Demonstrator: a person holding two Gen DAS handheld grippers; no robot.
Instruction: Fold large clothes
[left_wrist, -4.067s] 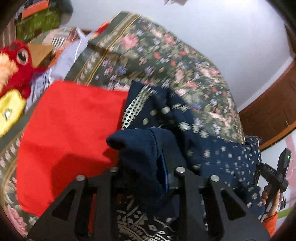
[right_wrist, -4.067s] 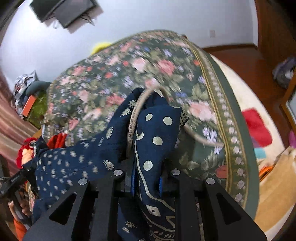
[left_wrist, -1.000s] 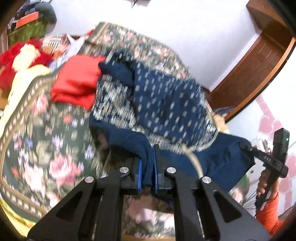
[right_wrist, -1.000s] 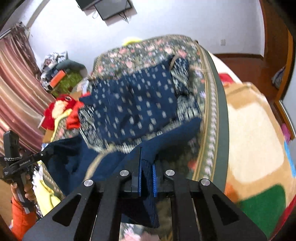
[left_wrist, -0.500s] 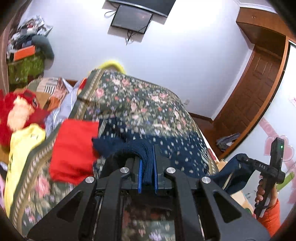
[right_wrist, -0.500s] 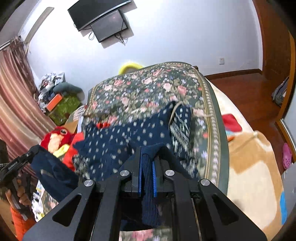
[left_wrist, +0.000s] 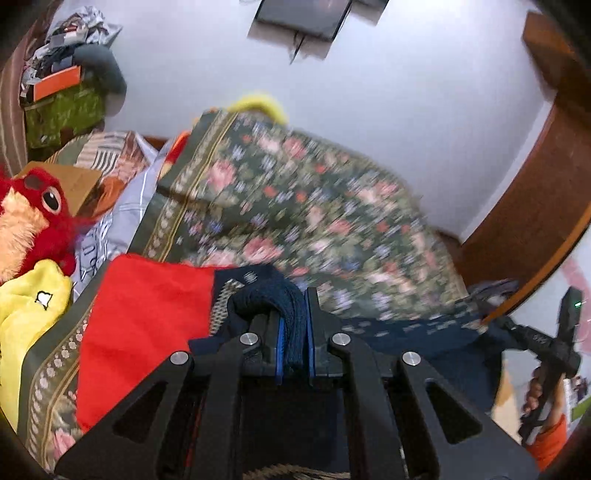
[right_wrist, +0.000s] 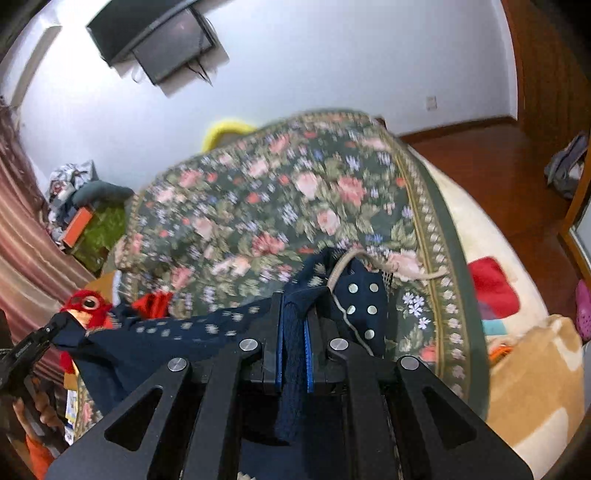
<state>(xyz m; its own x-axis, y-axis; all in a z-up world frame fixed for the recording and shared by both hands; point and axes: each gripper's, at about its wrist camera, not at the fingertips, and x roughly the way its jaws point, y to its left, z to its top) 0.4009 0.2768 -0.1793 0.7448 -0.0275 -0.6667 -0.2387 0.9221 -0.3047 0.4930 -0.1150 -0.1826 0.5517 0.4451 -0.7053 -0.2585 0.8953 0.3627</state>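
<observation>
A large navy patterned garment (left_wrist: 402, 326) is stretched between my two grippers over a floral bedspread (left_wrist: 295, 206). My left gripper (left_wrist: 293, 328) is shut on a bunched navy edge of it. My right gripper (right_wrist: 293, 325) is shut on the opposite edge (right_wrist: 184, 332); a dotted part with a beige cord (right_wrist: 360, 299) lies just beyond its fingers. The right gripper also shows in the left wrist view (left_wrist: 495, 321), and the left gripper in the right wrist view (right_wrist: 55, 326), each holding cloth.
A folded red cloth (left_wrist: 147, 317) lies on the bed left of the garment. A red plush toy (left_wrist: 33, 218) and a yellow cloth (left_wrist: 26, 310) sit at the bed's left side. A wall-mounted TV (right_wrist: 162, 40) hangs above. A wooden door (left_wrist: 546, 192) is at the right.
Both grippers have carried the held edge forward over the bed and lower. The spread-out part of the garment has passed beneath them and out of sight. The views are blurred by motion.
</observation>
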